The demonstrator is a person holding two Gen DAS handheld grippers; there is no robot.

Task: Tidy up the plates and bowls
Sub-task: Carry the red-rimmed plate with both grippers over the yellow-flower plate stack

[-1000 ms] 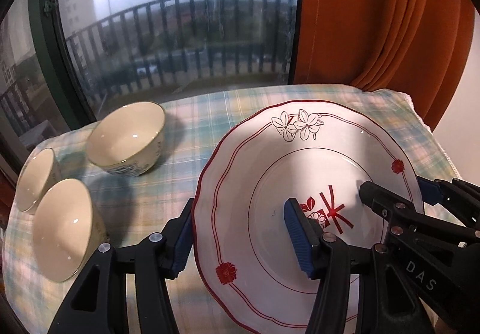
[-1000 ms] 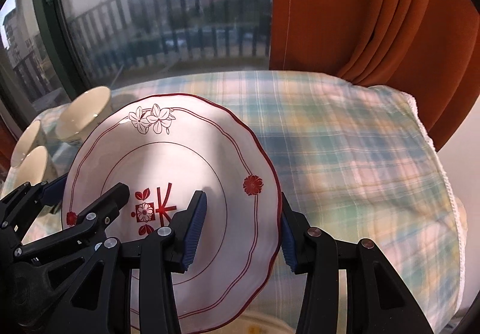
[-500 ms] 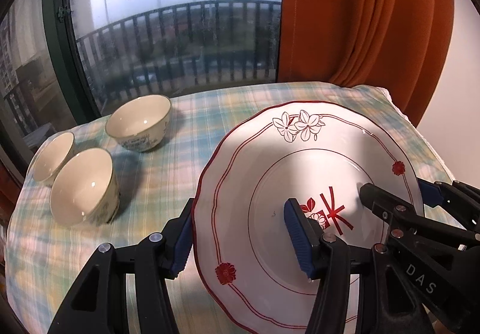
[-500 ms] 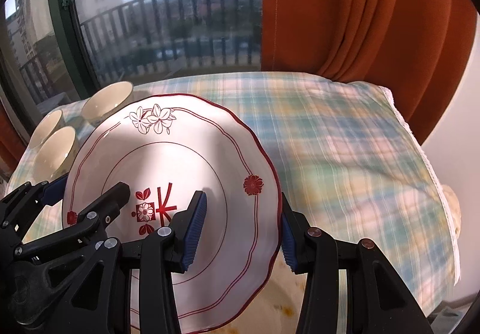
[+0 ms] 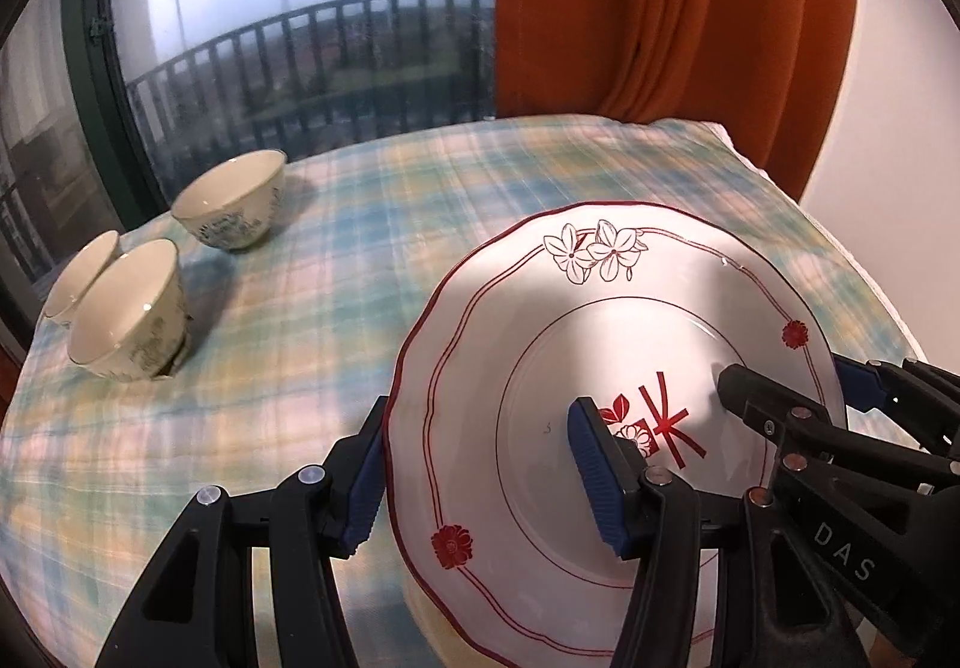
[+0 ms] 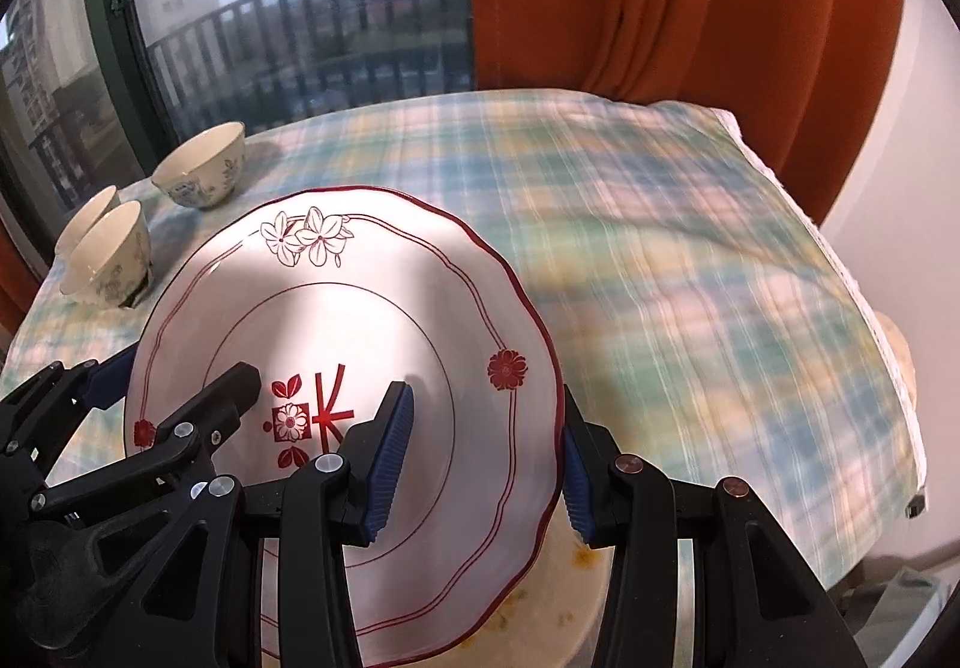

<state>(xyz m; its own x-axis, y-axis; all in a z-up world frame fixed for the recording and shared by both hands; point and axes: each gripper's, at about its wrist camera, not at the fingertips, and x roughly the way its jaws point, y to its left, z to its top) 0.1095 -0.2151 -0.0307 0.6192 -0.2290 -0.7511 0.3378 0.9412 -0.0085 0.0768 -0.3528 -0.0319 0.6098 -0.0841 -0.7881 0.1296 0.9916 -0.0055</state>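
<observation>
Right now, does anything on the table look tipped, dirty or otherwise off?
Yes. Two of the three bowls at the far left lie tilted on their sides, one against the other; the third stands upright. Under the held plate, another plate shows orange food stains.

The left gripper (image 5: 489, 473) and right gripper (image 6: 480, 458) each clamp opposite rims of the same plate (image 5: 600, 368), side by side.

Both tools hold the red-trimmed plate (image 6: 360, 320) above the desk (image 6: 690, 272); three bowls (image 6: 201, 170) sit at its far left corner.
</observation>
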